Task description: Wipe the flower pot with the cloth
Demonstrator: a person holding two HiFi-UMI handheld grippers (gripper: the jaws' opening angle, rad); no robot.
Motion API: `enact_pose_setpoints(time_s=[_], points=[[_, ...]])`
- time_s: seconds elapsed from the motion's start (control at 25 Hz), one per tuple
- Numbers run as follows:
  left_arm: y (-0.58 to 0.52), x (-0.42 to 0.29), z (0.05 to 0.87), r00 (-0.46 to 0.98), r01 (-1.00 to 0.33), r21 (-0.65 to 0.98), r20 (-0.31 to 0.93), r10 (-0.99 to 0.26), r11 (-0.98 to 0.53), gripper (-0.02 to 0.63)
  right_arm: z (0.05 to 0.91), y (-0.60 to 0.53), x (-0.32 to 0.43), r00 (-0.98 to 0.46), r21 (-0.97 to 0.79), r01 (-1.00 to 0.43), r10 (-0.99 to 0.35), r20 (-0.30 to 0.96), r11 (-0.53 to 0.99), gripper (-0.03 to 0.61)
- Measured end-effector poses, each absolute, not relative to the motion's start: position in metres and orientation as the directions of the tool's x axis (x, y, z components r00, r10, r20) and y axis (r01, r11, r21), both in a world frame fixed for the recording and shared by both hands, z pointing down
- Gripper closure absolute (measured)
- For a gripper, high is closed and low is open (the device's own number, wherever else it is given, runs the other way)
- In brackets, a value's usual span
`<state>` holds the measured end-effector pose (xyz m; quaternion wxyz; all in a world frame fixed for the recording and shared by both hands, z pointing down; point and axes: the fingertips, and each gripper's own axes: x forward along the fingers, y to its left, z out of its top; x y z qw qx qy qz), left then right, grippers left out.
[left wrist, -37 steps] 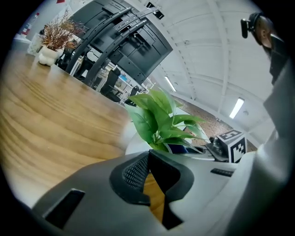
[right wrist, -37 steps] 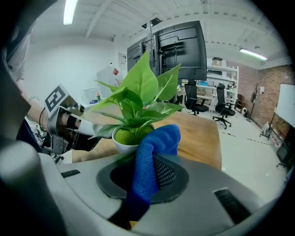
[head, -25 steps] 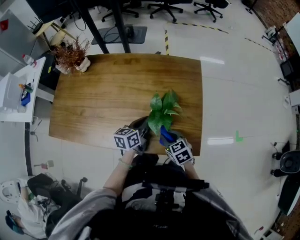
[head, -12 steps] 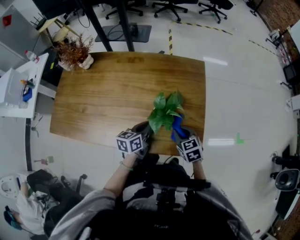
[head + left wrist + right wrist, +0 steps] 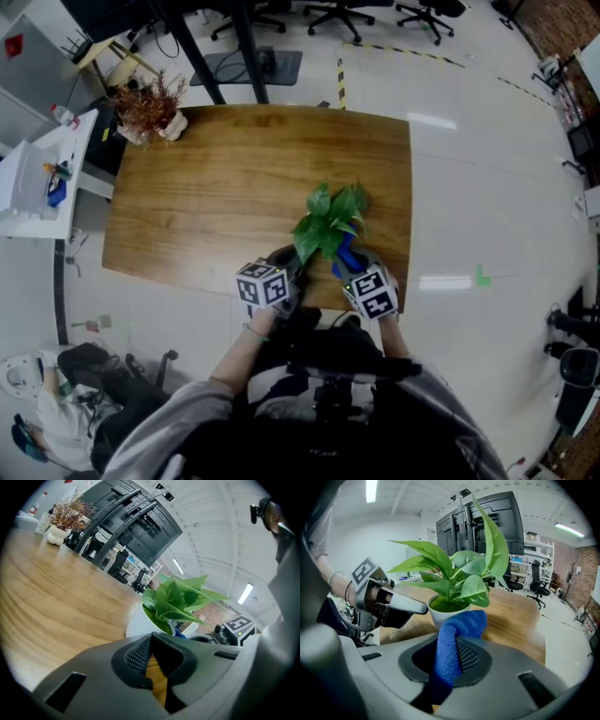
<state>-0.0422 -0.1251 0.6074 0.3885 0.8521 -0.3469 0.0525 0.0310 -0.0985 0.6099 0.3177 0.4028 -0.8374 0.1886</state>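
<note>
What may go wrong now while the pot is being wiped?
The flower pot stands near the table's front edge, so a push from the cloth could slide it off. The left claw sits at its rim without gripping it, so the pot may tip.

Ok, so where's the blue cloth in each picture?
Head view: the blue cloth is low in the middle, just right of the plant.
Left gripper view: only a small piece peeks out at the right edge of the pot, under the leaves.
Right gripper view: middle, clamped in the right gripper, its top against the pot.
Shared landmark: the plant's green leaves show in all three.
</note>
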Motion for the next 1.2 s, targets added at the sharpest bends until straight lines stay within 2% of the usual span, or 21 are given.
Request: enact_pose_setpoints(time_s=[0.48, 0.68, 0.96, 1.2], points=[[-0.151, -0.070, 0.606, 0.691, -0.676, 0.621, 0.349, -0.633, -0.396, 0.607, 0.635, -0.076, -0.020, -0.544, -0.098, -0.699, -0.438, 0.715, 0.708, 0.508], [-0.140, -0.068, 0.604, 0.701, -0.672, 0.619, 0.356, -0.618, -0.406, 0.607, 0.625, -0.074, -0.002, -0.532, -0.115, -0.744, -0.480, 0.698, 0.658, 0.508], [-0.121, -0.050, 0.608, 0.749, -0.633, 0.639, 0.361, -0.556, -0.437, 0.607, 0.612, -0.104, 0.052, -0.431, -0.053, -0.829, -0.574, 0.696, 0.557, 0.508], [-0.125, -0.044, 0.607, 0.755, -0.621, 0.648, 0.344, -0.558, -0.441, 0.607, 0.595, -0.131, 0.043, -0.465, -0.016, -0.796, -0.594, 0.657, 0.605, 0.508]])
